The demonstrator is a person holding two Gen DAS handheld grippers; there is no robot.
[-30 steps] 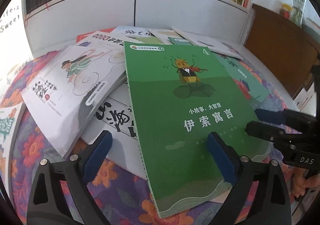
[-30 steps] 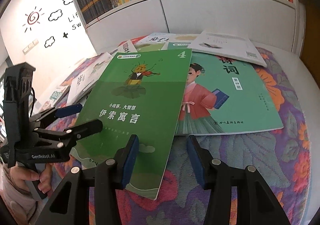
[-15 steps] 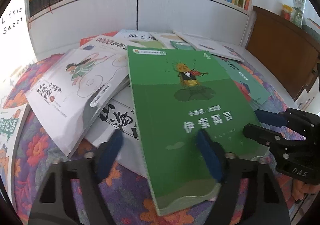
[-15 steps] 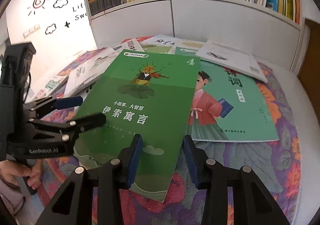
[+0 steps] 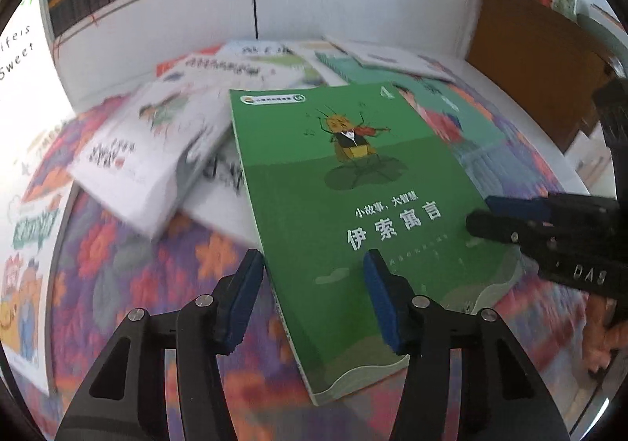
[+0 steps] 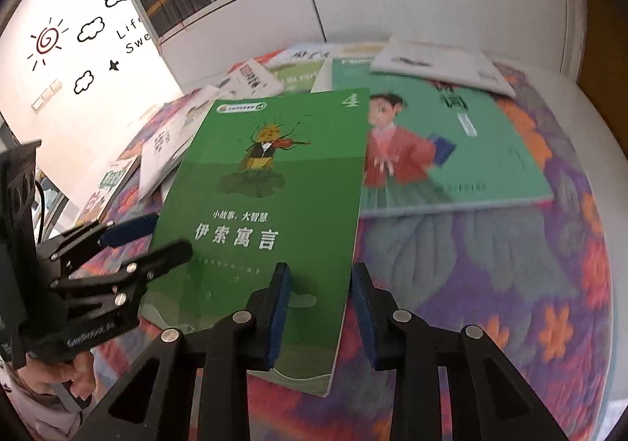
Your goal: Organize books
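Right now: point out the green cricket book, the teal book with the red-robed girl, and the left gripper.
green cricket book (image 6: 271, 174), right wrist view, cover centre
teal book (image 6: 490, 162), right wrist view, cover
left gripper (image 5: 314, 276), left wrist view, between fingertips

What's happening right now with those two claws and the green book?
Left gripper closing astride green book's left edge. Right gripper closing astride its right edge. Neither pinches yet. Book overlaps teal book.
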